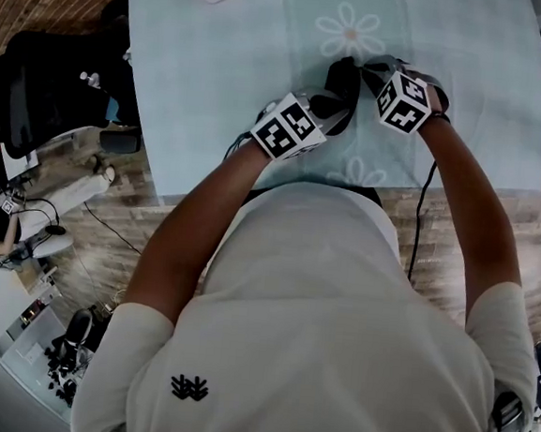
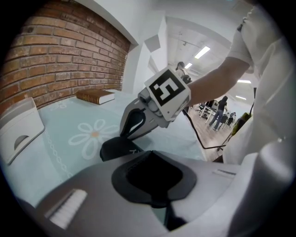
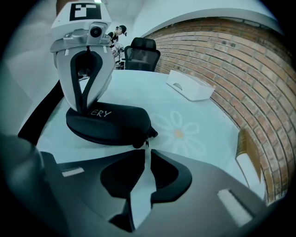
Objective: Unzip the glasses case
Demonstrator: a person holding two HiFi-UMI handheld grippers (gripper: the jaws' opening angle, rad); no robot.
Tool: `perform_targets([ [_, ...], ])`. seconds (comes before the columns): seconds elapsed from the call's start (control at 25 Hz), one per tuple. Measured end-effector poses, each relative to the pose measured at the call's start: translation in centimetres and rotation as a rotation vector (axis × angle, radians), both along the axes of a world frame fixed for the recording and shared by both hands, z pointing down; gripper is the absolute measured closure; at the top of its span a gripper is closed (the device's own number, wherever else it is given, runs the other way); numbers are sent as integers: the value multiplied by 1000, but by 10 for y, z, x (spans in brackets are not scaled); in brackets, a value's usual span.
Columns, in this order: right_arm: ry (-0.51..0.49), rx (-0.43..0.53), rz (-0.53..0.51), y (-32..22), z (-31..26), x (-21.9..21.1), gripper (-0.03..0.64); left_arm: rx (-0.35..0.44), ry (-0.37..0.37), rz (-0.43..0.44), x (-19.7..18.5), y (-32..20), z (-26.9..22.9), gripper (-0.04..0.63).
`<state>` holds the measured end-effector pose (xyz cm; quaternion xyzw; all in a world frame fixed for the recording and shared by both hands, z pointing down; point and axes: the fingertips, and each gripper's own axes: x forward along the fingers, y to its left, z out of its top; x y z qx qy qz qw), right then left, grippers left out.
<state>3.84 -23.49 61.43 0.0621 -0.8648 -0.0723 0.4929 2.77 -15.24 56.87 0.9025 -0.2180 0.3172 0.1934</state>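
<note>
The black glasses case (image 3: 111,122) is lying on the counter (image 1: 218,65), on a pale blue cloth printed with daisies, between the two grippers. The left gripper (image 3: 88,110) is standing over the case's lettered end with its jaws closed together, tips resting on the top of the case. The right gripper (image 3: 146,152) is meeting the opposite end of the case – its jaws are pinching the small zipper pull (image 3: 147,142) at their tips. A book (image 2: 95,96) is lying near the brick wall.
</note>
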Motion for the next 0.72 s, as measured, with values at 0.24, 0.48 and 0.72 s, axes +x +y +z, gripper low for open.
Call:
perform_targets([
  [0.24, -16, -6, 129, 20, -4, 27, 588, 28, 13, -14, -8, 2, -12, 541],
  [0.48, -95, -38, 288, 63, -16, 41, 601, 53, 43, -19, -19, 13, -27, 540],
  [0.72, -207, -73, 461, 115, -36, 38, 617, 81, 103, -31, -31, 36, -51, 540],
])
